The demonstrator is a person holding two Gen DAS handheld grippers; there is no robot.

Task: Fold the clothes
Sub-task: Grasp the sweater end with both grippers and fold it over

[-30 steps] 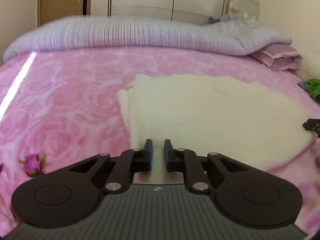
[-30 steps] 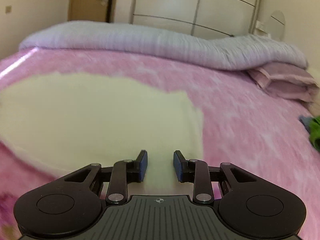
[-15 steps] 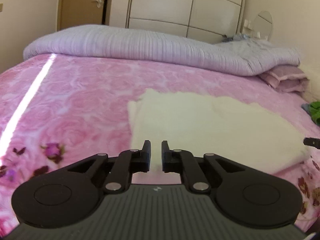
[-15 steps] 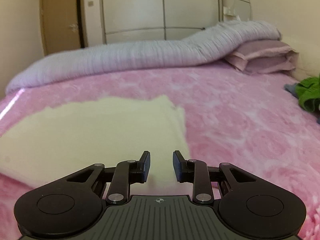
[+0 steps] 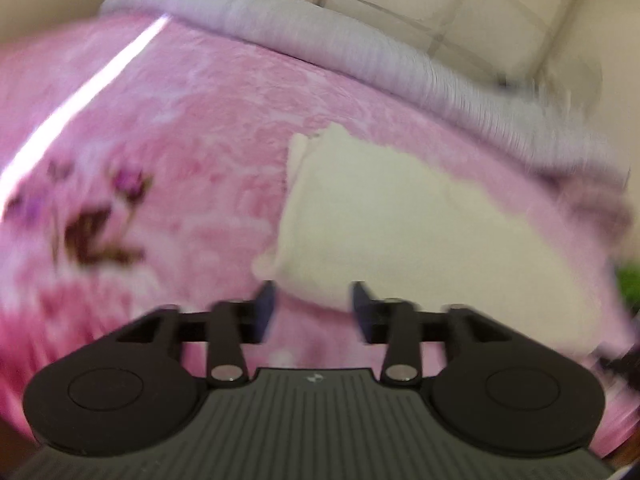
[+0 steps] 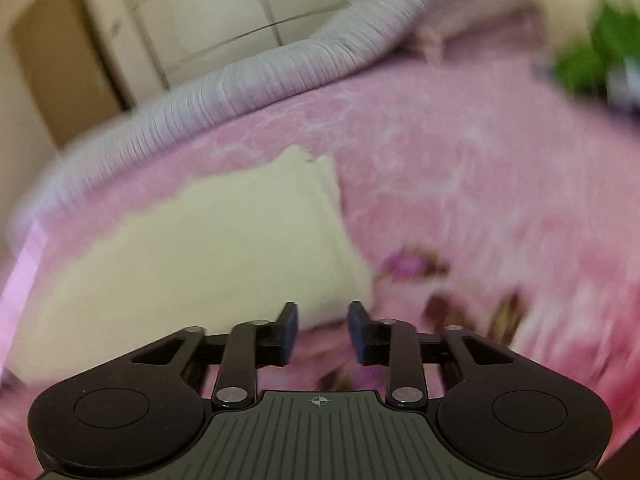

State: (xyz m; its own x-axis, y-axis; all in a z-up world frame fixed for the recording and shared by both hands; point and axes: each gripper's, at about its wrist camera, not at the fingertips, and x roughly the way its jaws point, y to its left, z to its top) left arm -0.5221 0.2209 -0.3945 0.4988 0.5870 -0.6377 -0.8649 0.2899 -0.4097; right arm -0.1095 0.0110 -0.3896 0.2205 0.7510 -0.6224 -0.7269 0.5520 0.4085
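Both tongs, left tongs [image 5: 313, 304] and right tongs [image 6: 321, 326], are opening with nothing between them; the cream garment [image 6: 208, 248] lies folded on the pink bed [image 5: 180, 128]. Level your wrists before regrabbing its near corners.

- The folded cloth [image 5: 400, 220] lies on the bed cover [image 5: 192, 128];
- the rolled quilt [image 5: 360, 44] lies behind the cloth;
- the wardrobe [image 6: 224, 12] stands behind the quilt.
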